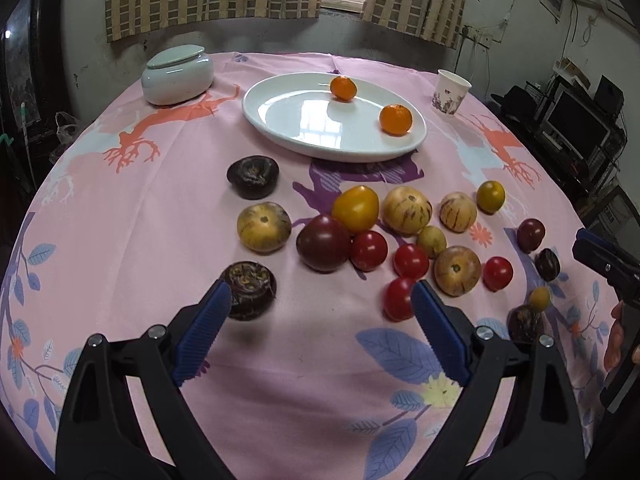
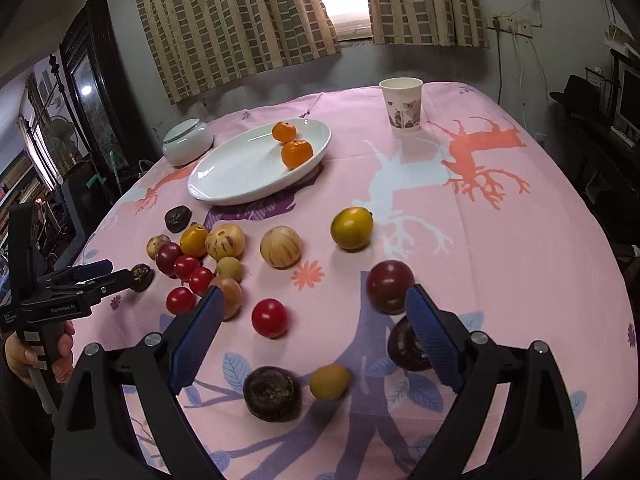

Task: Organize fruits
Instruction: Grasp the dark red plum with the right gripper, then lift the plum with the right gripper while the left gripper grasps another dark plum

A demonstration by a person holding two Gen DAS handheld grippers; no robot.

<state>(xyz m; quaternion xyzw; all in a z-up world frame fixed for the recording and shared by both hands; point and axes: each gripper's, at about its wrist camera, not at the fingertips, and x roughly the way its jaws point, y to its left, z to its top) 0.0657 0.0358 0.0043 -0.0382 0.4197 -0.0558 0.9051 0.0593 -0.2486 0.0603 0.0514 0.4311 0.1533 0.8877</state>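
A white oval plate (image 1: 288, 120) (image 2: 224, 184) holds two oranges (image 1: 395, 119) (image 2: 296, 153). Several fruits lie loose on the pink cloth in front of it: red tomatoes (image 1: 368, 250) (image 2: 269, 318), striped yellow melons (image 1: 263, 227) (image 2: 281, 247), a yellow tomato (image 1: 355, 208), dark purple fruits (image 1: 253, 177) (image 2: 273, 393). My left gripper (image 1: 320, 304) hangs open above the cloth, nothing between its fingers, a dark fruit (image 1: 250, 294) beside its left finger. My right gripper (image 2: 312, 312) is open too, above a red tomato, with a purple plum (image 2: 390, 286) by its right finger.
A pale lidded jar (image 1: 178, 74) (image 2: 187, 142) stands at the back left of the plate. A paper cup (image 1: 450, 91) (image 2: 402, 104) stands at the back right. Curtains and a window lie behind the table; a hand holds each gripper's handle at the frame edges.
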